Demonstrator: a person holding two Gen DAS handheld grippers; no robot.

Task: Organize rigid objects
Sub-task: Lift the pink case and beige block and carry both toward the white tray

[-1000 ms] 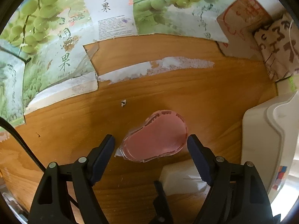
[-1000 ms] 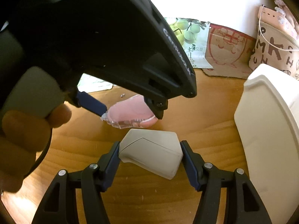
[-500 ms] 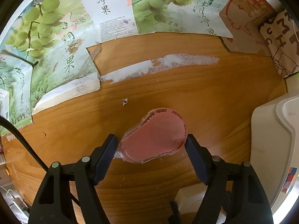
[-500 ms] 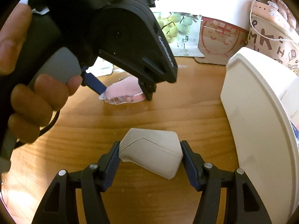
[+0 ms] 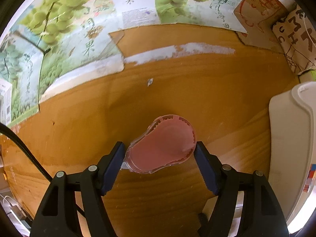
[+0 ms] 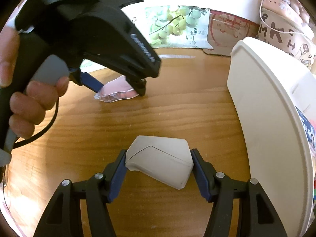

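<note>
White wedge-shaped case (image 6: pixel 160 161) between right gripper (image 6: pixel 159 165) fingers; left gripper (image 6: pixel 118 87) around pink dispenser (image 6: pixel 116 92).

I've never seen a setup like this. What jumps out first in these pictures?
A pink correction tape dispenser in a clear shell lies on the wooden table, framed by the left gripper. The right gripper clamps a white angular plastic case, with a tall white bin at its right. Grape-printed cardboard lines the table's far edge.
</note>
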